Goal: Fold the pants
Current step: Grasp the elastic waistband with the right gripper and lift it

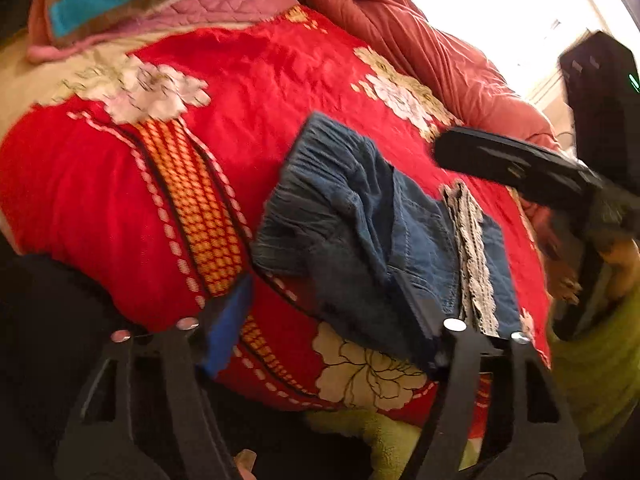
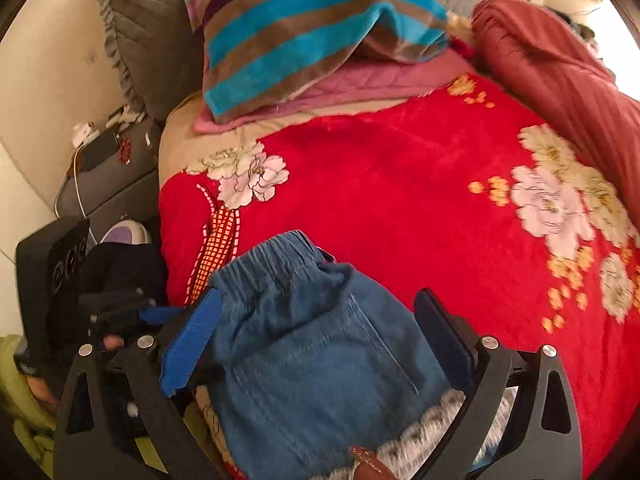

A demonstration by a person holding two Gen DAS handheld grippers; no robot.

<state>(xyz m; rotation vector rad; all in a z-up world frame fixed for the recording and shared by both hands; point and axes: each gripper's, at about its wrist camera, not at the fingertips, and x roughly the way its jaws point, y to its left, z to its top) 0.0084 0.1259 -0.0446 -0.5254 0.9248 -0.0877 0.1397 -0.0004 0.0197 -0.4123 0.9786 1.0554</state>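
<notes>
1 folded pants (image 2: 304, 344) (on blanket (image 2: 400, 184))

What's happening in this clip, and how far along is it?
A person with a gripper in each hand is folding blue denim pants on a bed covered by a red flowered blanket. The pants already lie bunched into a compact bundle near the bed's edge, lace trim showing. Both the left gripper and the right gripper are open, fingers spread on either side of the bundle, gripping nothing.

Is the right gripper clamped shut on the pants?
No, the right gripper is wide open, fingers either side of the blue pants.
</notes>
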